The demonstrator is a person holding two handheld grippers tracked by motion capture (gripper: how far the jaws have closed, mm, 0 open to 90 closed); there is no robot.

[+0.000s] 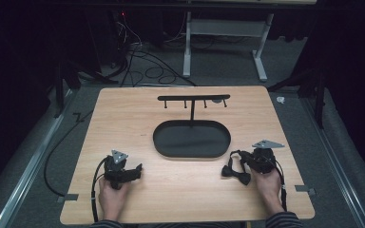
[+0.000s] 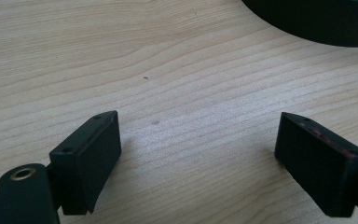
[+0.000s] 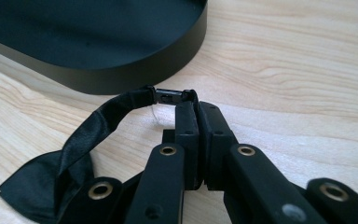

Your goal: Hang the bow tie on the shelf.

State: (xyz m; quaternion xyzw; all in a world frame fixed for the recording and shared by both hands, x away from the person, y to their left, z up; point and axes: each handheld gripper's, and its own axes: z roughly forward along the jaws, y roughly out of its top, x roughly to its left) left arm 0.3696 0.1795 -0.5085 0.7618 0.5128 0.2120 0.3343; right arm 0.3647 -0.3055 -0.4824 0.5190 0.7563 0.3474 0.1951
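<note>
A wooden tabletop (image 1: 180, 190) holds a black oval tray (image 1: 191, 139) in the middle. A thin post stands up from the far side of the tray, and on top of it is a black bar with little hooks (image 1: 193, 98) hanging down. The person's left hand (image 1: 111, 194) holds the left claw (image 1: 134, 171) low over the near left part of the tabletop. Its two jaws are spread wide apart, and there is only bare wood (image 2: 191, 93) between them. The edge of the tray (image 2: 317, 23) shows far off from it. The right hand (image 1: 268, 185) holds the right claw (image 1: 240, 164) near the right end of the tray. Its jaws are pressed tight together on the band of a black bow tie (image 3: 60, 168), close to the small clasp (image 3: 168, 97). The bow part (image 1: 236, 175) lies on the tabletop, just beside the tray wall (image 3: 121, 74) but not in the tray.
</note>
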